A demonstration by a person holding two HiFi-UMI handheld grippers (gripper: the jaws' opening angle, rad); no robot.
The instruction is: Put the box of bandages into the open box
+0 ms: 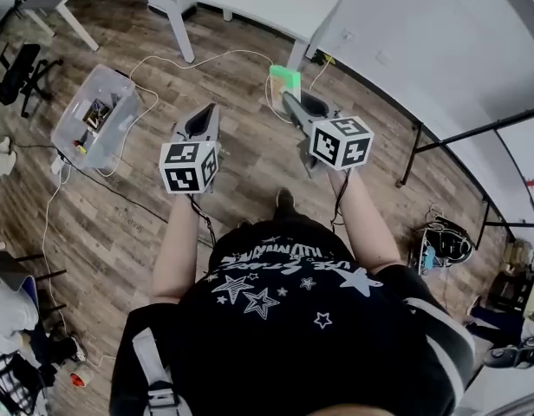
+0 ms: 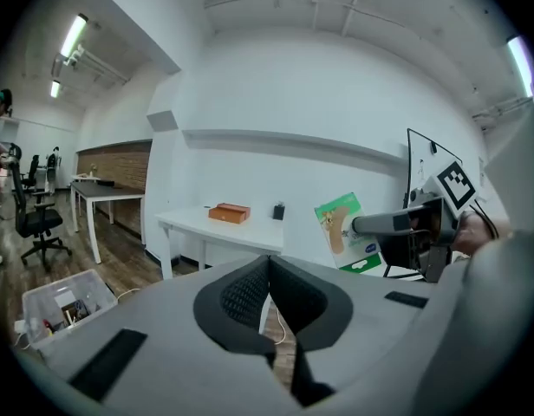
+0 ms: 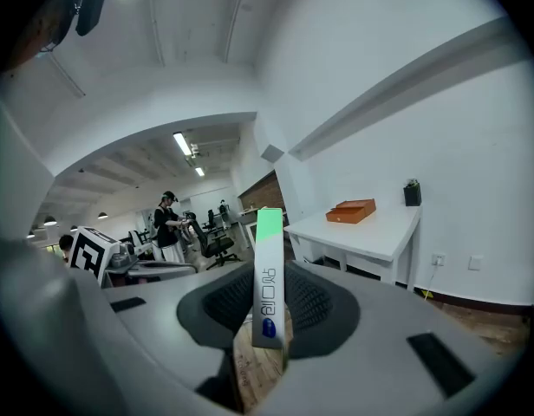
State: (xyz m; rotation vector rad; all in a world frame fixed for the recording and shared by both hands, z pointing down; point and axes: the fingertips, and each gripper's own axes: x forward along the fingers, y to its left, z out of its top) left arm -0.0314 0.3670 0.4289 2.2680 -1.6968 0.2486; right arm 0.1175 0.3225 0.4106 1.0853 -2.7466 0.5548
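The box of bandages [image 3: 269, 276], a thin white carton with a green top, stands upright between the jaws of my right gripper [image 3: 269, 312], which is shut on it. From above it shows as a green edge [image 1: 285, 78] at the tip of the right gripper [image 1: 289, 96]; in the left gripper view its printed face [image 2: 348, 231] is visible. My left gripper [image 2: 269, 277] is shut with nothing in it and is held level beside the right one [image 1: 206, 116]. An orange box [image 3: 352, 211] lies on a white table [image 3: 371, 237] ahead, also visible as the orange box [image 2: 229, 212].
A clear plastic bin [image 1: 97, 116] with small items sits on the wood floor to the left, with cables [image 1: 163, 63] trailing round it. An office chair [image 1: 17, 74] is far left, a black metal frame [image 1: 462, 141] at right. A person [image 3: 167, 225] stands in the background.
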